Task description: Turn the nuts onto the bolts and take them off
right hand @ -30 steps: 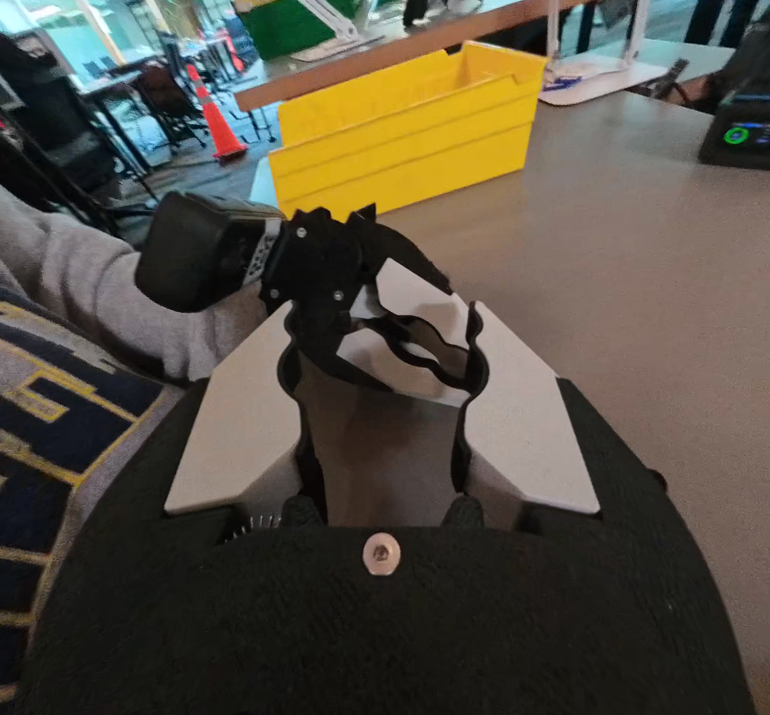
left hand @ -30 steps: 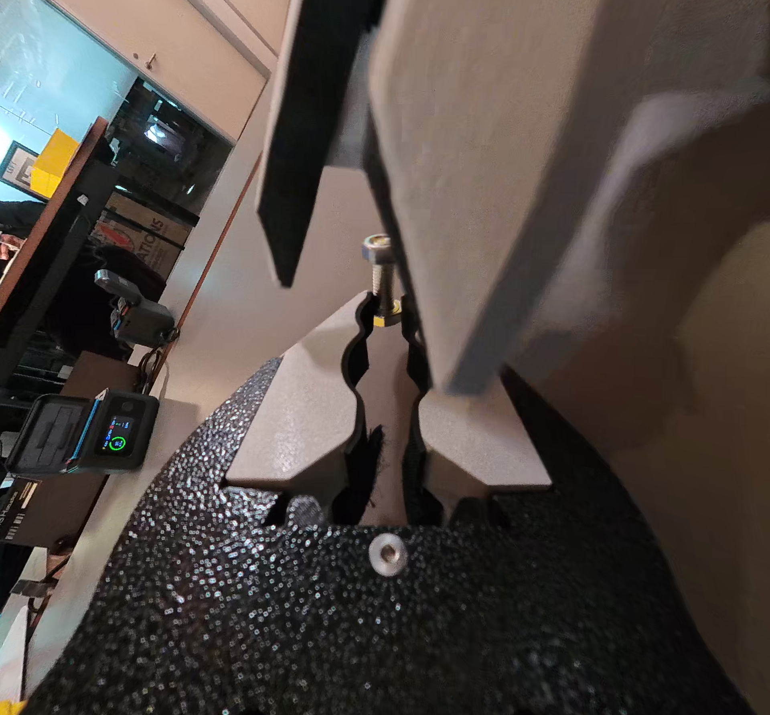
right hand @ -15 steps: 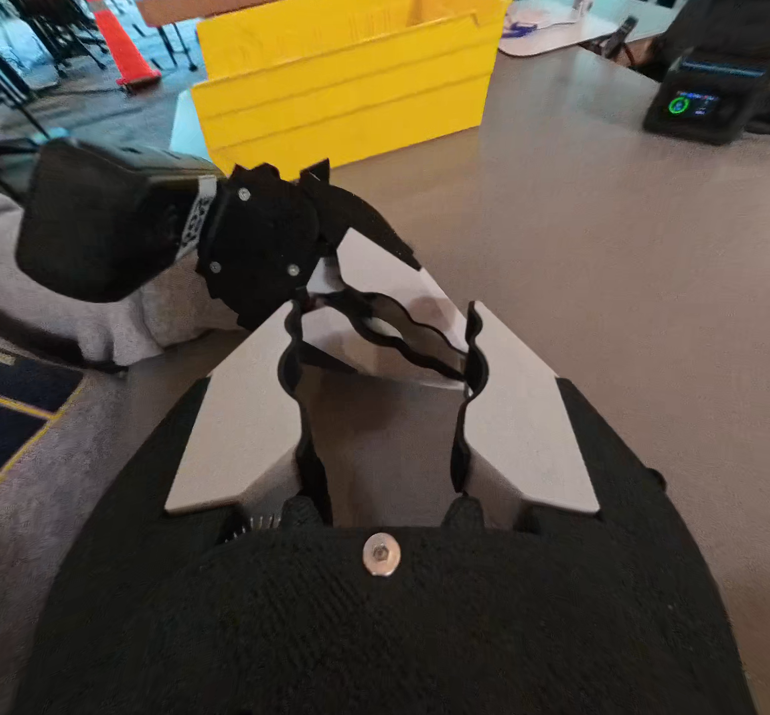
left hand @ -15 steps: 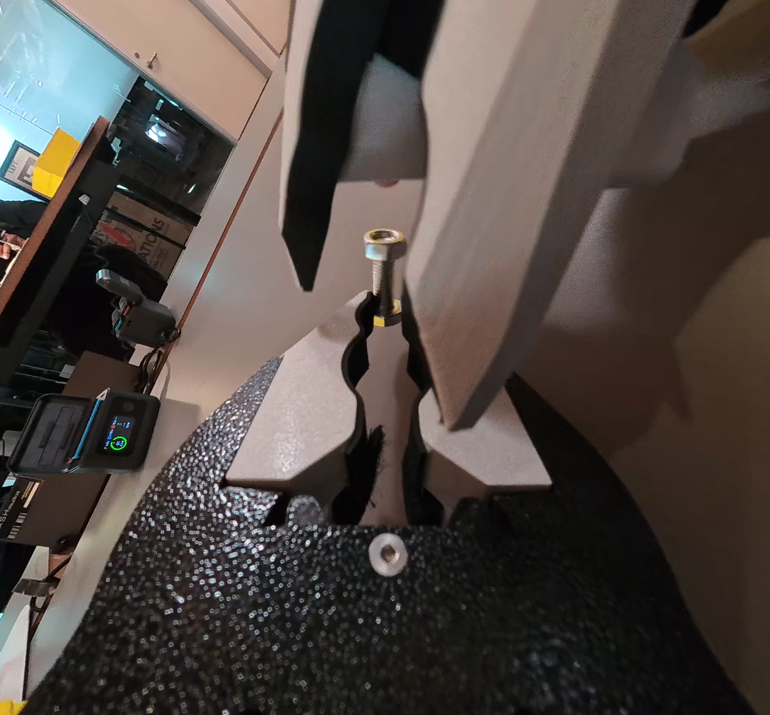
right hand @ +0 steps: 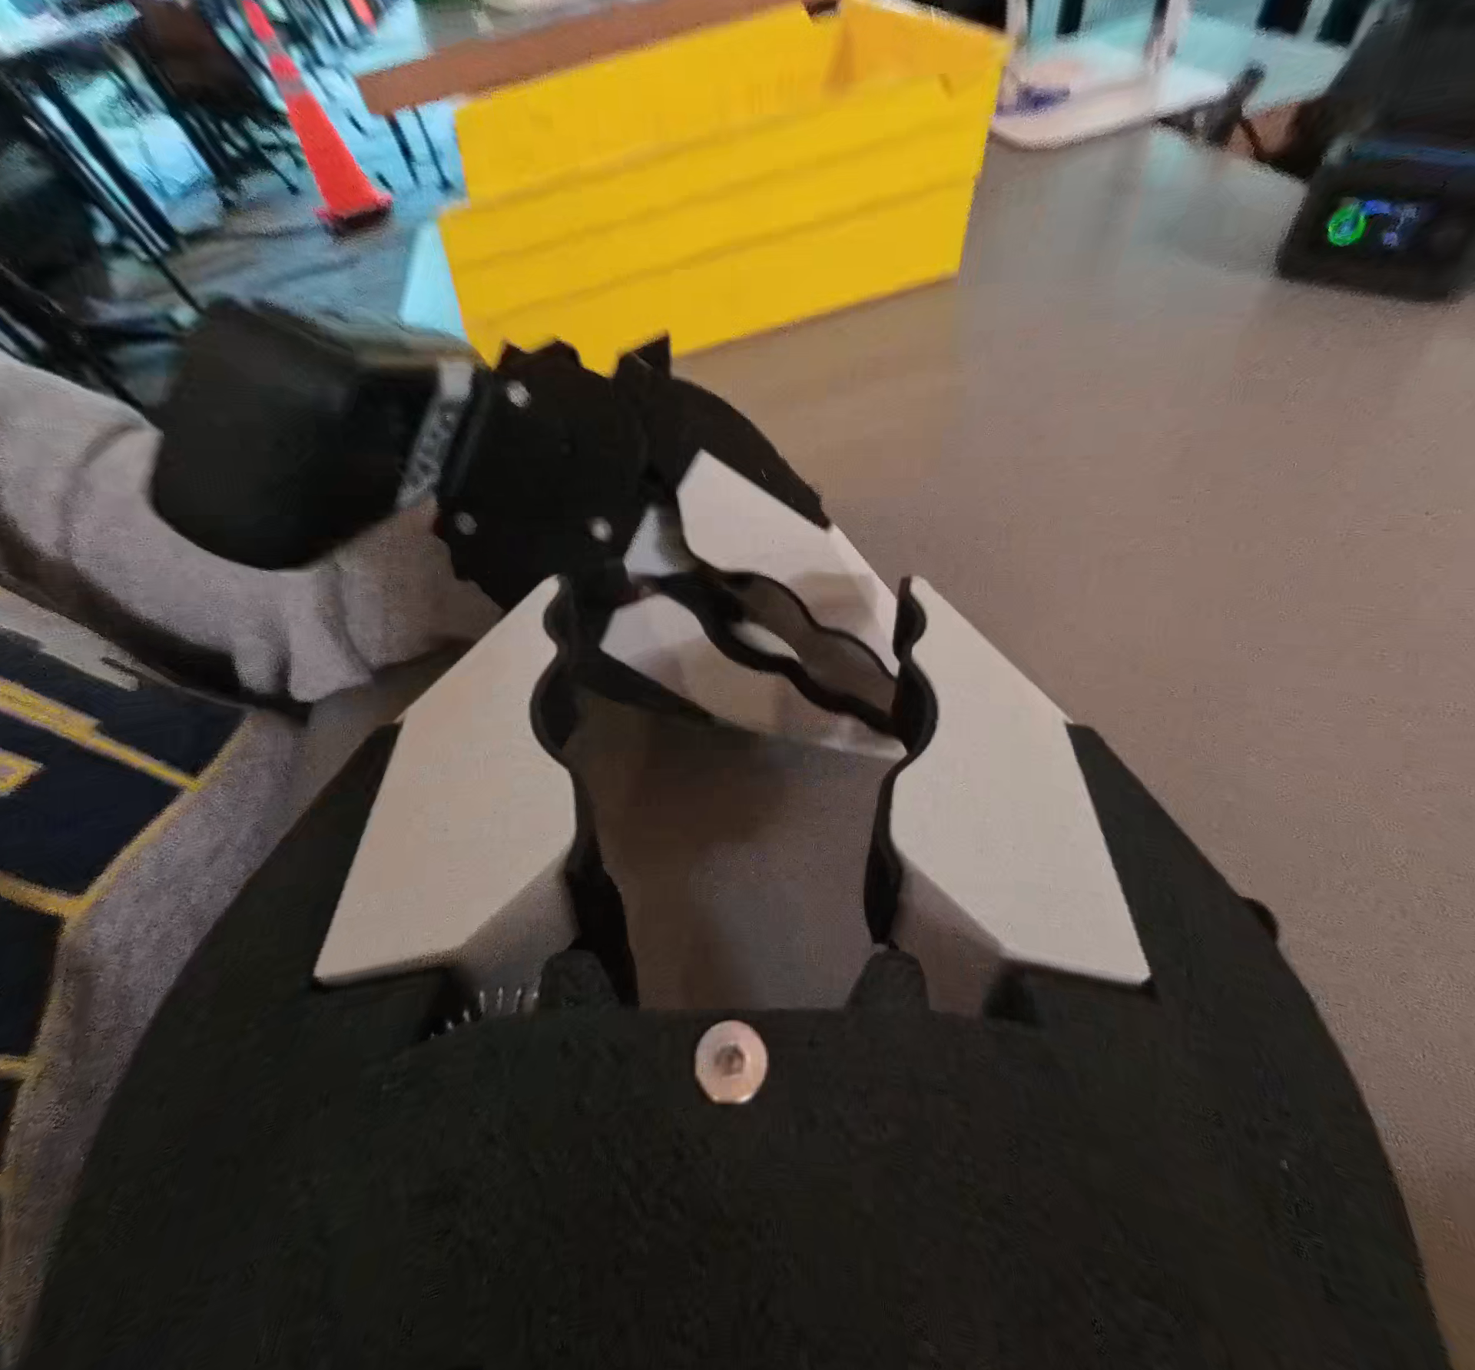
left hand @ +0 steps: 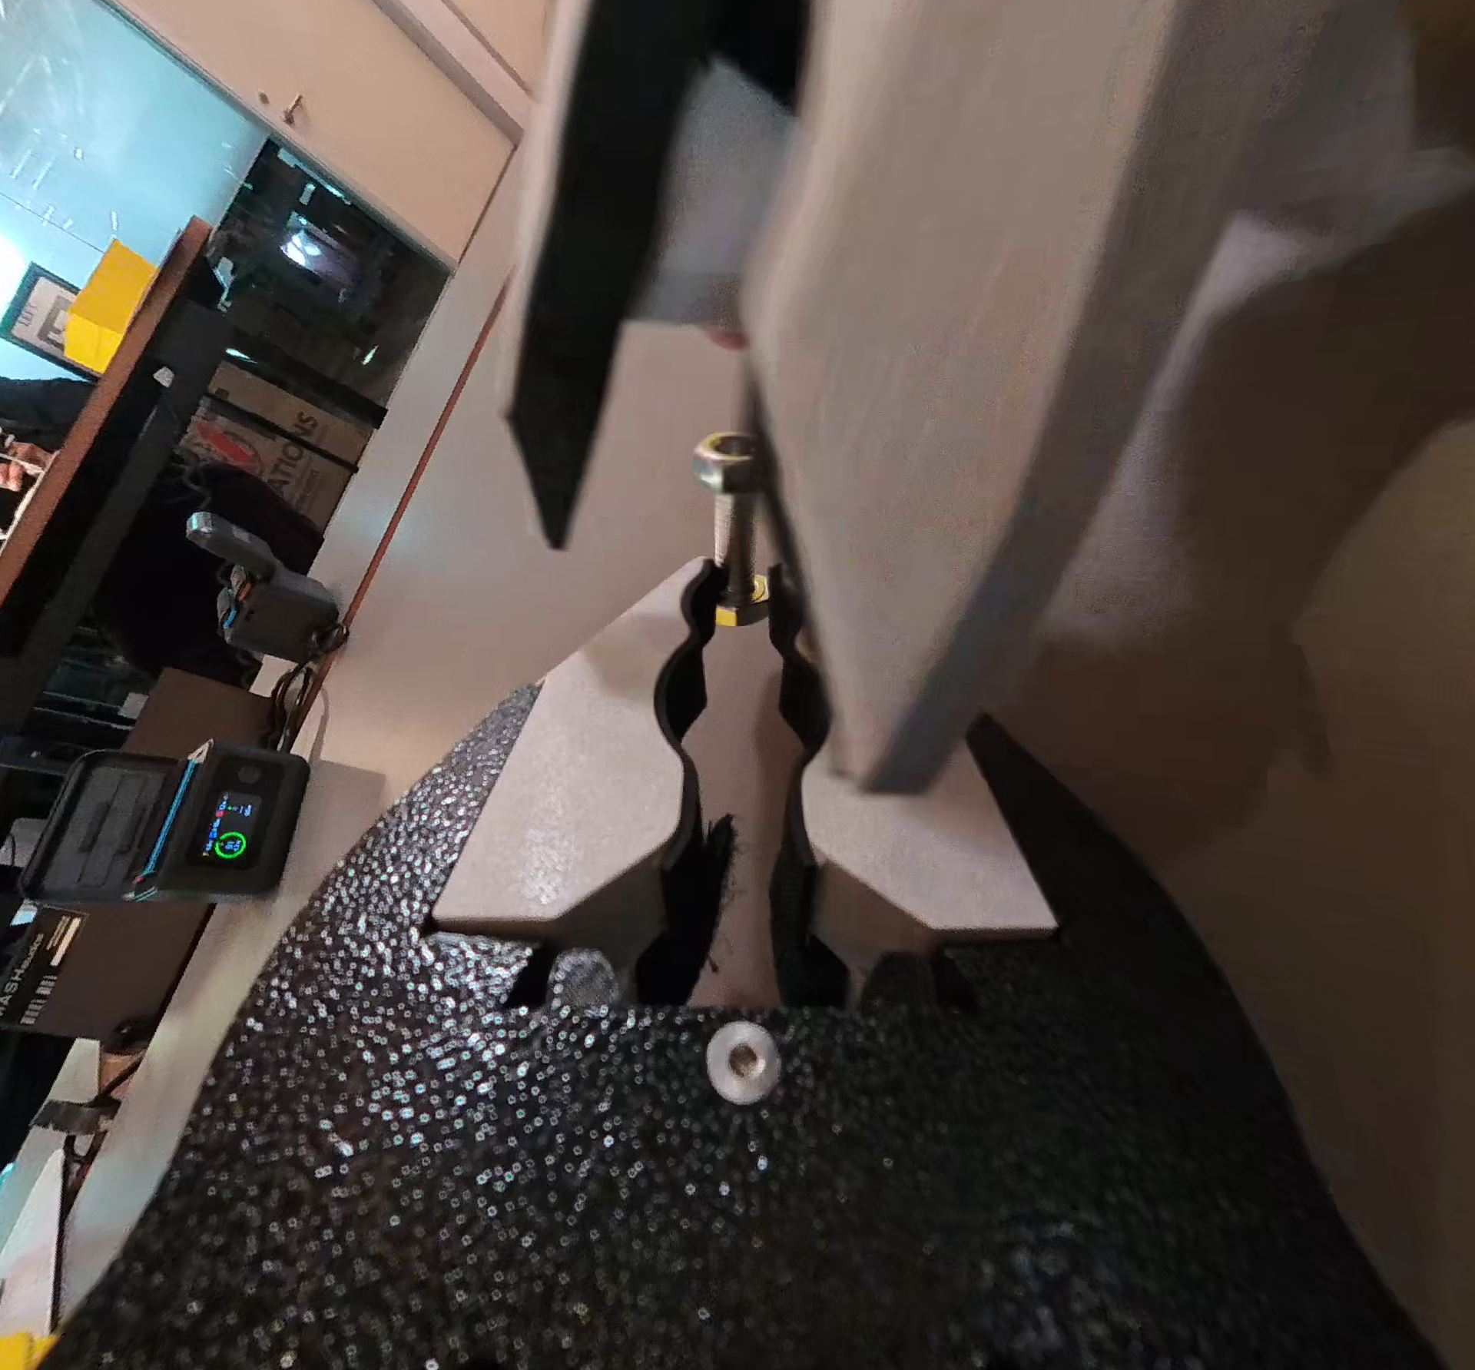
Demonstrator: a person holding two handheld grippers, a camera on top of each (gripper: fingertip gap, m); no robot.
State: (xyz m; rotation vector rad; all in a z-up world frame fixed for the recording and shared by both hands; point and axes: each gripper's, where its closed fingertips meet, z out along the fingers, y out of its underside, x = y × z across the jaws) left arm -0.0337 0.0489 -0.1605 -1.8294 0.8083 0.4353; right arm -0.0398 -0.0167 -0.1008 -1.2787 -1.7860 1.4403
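- Left tool (left hand: 738, 597) — closed on the lower end of a bolt (left hand: 736, 533), which stands out beyond the fingertips; the grip is at the very tips, so little of the tool's length bears on it.
- A nut (left hand: 725, 463) sits at the far end of the bolt's shank; a second metal piece with a yellow glint lies at the clamped end, its kind too small to tell.
- Right tool (right hand: 734, 661) — open and carrying nothing. In the left wrist view its two fingers straddle the bolt from beyond, one dark edge to the left of the nut, one pale face just beside it on the right; whether that face touches the nut cannot be told through the blur.
- Progress, as a judgement: the nut is barely on the thread, most of the shank below it bare. Either the threading-on has just begun or the taking-off is nearly done — the frames do not decide which. The turning itself is still to come in either case.
- Room: the counter (right hand: 1197, 533) is bare to the right of the two tools; a yellow bin (right hand: 718, 198) stands well behind, a small device with a lit screen (right hand: 1381, 230) far right, a grey sleeve (right hand: 104, 533) close on the left.
- The gap around the nut is narrow on the right side, wider on the left.
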